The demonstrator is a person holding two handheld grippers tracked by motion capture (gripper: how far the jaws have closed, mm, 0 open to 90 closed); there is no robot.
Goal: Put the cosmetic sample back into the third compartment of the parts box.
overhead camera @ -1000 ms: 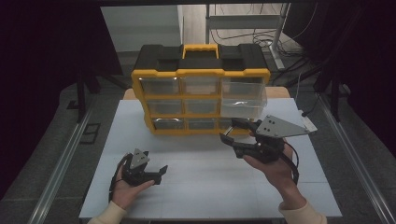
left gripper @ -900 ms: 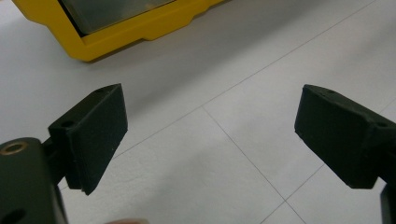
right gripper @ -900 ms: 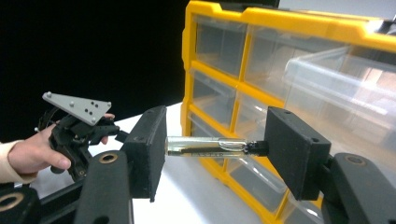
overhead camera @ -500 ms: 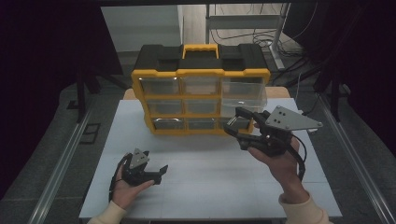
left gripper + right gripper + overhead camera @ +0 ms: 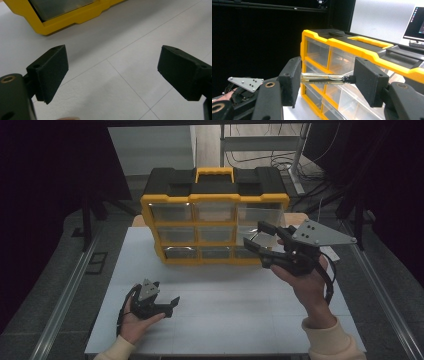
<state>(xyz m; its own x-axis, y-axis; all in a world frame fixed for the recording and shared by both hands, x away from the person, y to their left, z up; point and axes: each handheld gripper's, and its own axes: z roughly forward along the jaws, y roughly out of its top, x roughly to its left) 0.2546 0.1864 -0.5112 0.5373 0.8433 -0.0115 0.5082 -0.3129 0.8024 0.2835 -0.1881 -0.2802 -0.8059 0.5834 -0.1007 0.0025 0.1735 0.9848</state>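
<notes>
A small clear glass vial (image 5: 322, 78) with a dark cap lies crosswise between the pads of my right gripper (image 5: 327, 82), which is shut on it. In the high view that right gripper (image 5: 256, 236) is held above the table, in front of the right column of a yellow and black drawer cabinet (image 5: 215, 199). The cabinet's top right clear drawer (image 5: 260, 214) stands pulled out. My left gripper (image 5: 167, 304) rests low on the white table at the front left, open with nothing between its fingers (image 5: 51, 72). The cabinet's lower yellow corner (image 5: 50, 25) shows ahead of the left gripper.
The white table (image 5: 225, 320) has metal rails along both sides. Behind the cabinet are a metal shelf frame and cables (image 5: 280, 155). A lit monitor (image 5: 417, 21) stands at the far right in the right gripper view.
My right gripper has risen with the vial, from the cabinet's bottom row to the height of its upper drawers. The left gripper has stayed where it was.
</notes>
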